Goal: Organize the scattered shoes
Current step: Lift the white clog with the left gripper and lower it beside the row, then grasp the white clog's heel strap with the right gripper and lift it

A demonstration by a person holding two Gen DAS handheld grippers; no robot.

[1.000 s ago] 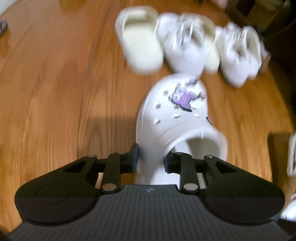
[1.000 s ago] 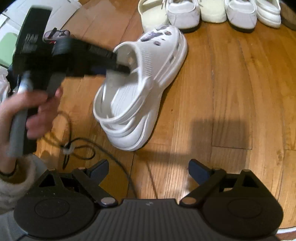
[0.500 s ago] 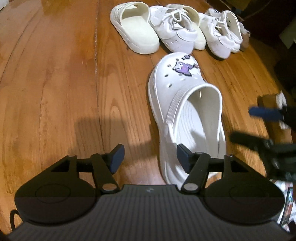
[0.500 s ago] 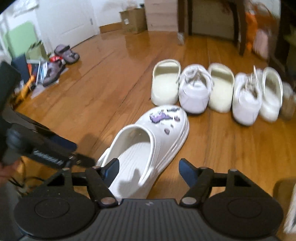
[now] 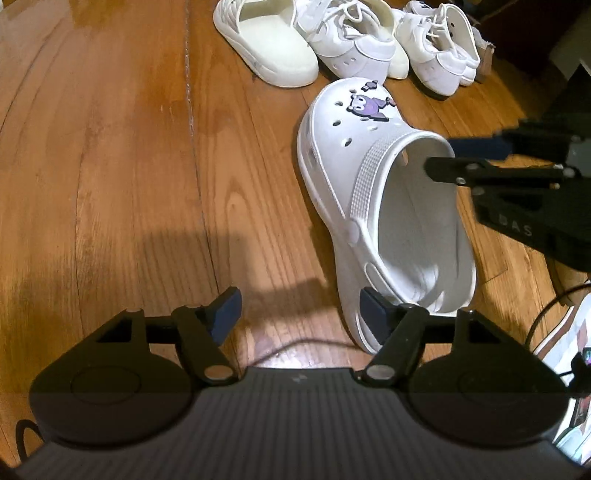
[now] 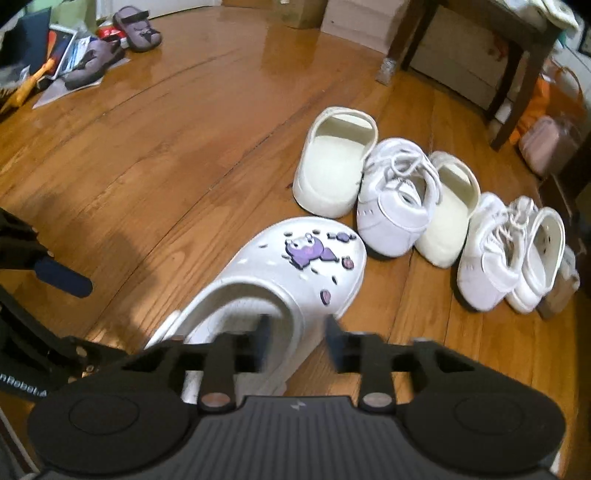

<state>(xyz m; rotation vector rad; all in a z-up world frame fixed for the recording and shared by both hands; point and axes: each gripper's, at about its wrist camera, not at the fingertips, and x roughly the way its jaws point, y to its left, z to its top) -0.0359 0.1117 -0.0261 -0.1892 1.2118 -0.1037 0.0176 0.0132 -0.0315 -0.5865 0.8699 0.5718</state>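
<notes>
We read little writing here: in the left wrist view the black body of the right hand-held gripper (image 5: 441, 158) carries pale letters "D A S", and in the right wrist view the body of the left hand-held gripper (image 6: 59, 277) shows "nRobot" at the frame's left edge, cut off.

The white foam clog with a purple cartoon charm (image 6: 277, 280) lies on the glossy wooden plank floor (image 5: 110, 166), toe towards a row of white shoes. That row holds a cream open-toed slide (image 6: 332, 170), a white laced sneaker (image 6: 395, 206), a second cream slide (image 6: 447, 218), another white laced sneaker (image 6: 491, 254) and a white clog (image 6: 539, 254), side by side.

Our left hand-held gripper points steeply down at the floor; its jaws have just been opening and stand released, with bare floor between them and the clog's heel just beside the right finger. Our right hand-held gripper reaches over the clog's opening, one finger inside the collar and one outside, so the side wall sits between them. Its jaws have just been closing, yet gaps still show at the pads.

Far off at the upper left, two grey-purple sandals (image 6: 136, 29) lie among scattered papers.
</notes>
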